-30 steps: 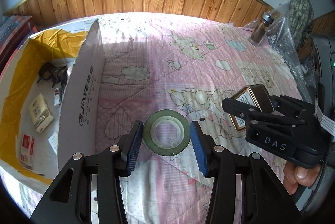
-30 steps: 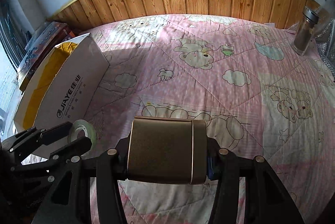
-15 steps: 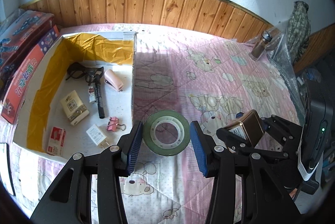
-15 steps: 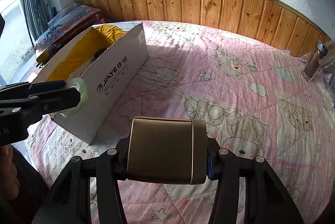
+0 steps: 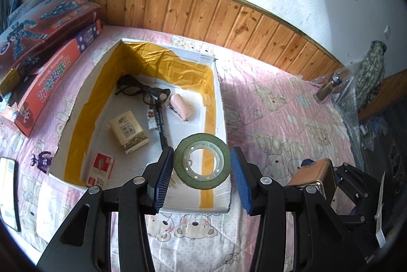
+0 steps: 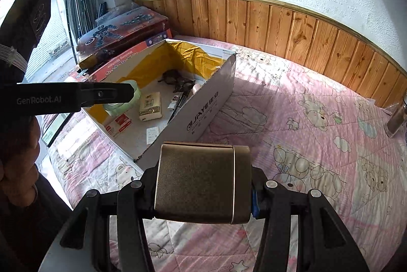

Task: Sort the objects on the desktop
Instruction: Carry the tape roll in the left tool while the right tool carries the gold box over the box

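My left gripper [image 5: 202, 152] is shut on a green tape roll [image 5: 202, 161], held flat between its blue pads above the near right part of a white cardboard box [image 5: 220, 99] lined with yellow tape. My right gripper [image 6: 202, 170] is shut on a bronze metal tin [image 6: 201, 183], which hangs over the pink quilt just right of the box's printed wall [image 6: 208, 106]. In the left wrist view the tin [image 5: 315, 174] and the right gripper show at the lower right. In the right wrist view the left gripper's finger [image 6: 106, 94] crosses in front of the tape roll [image 6: 134, 94] at the left.
Inside the box lie black glasses [image 5: 142, 90], a pink stapler [image 5: 179, 106], a tissue pack [image 5: 128, 132], a black pen [image 5: 160, 124] and a red-and-white packet [image 5: 101, 167]. Red toy boxes [image 5: 43, 23] stand to its left, a glass jar [image 5: 328, 89] at the far right.
Both grippers have travelled left and upward with their loads. The box's inside has come into view, and the tape roll now hangs over the box instead of the quilt.
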{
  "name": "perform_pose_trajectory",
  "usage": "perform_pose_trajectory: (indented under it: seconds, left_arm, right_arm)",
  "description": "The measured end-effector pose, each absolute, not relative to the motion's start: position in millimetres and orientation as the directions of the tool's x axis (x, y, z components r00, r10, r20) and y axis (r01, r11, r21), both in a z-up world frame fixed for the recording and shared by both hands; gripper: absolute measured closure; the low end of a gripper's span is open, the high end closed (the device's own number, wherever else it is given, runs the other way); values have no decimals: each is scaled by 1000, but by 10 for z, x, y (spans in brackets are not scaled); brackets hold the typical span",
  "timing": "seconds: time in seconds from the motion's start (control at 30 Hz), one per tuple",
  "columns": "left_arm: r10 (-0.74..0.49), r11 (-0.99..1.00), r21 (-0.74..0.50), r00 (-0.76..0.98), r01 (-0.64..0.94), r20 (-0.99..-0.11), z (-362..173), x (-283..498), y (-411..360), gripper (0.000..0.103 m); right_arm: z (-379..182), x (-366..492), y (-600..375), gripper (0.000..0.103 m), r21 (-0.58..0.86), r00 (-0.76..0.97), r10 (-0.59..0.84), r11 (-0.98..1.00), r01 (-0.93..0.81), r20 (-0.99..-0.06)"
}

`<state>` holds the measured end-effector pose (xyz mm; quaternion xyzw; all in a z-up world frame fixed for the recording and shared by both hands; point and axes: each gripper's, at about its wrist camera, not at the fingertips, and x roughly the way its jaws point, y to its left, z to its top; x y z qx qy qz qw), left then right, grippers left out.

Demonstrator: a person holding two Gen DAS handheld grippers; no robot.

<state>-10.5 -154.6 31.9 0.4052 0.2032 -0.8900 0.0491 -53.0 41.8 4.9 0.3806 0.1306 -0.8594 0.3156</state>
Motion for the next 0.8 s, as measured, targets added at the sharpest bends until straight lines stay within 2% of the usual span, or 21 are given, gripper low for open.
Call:
perform_pose_trajectory:
  seconds: [0.53, 0.8]
  left_arm:
    - [48, -865, -363, -662, 347, -748, 189, -124, -2287, 55]
    - [53, -854, -369, -644, 367, -763, 111, -150, -2409, 55]
  right_arm:
    - [327, -601, -189, 51, 0, -489, -491, -706, 709, -721]
    - [325, -694, -438, 51, -23, -471, -487, -677, 735, -735]
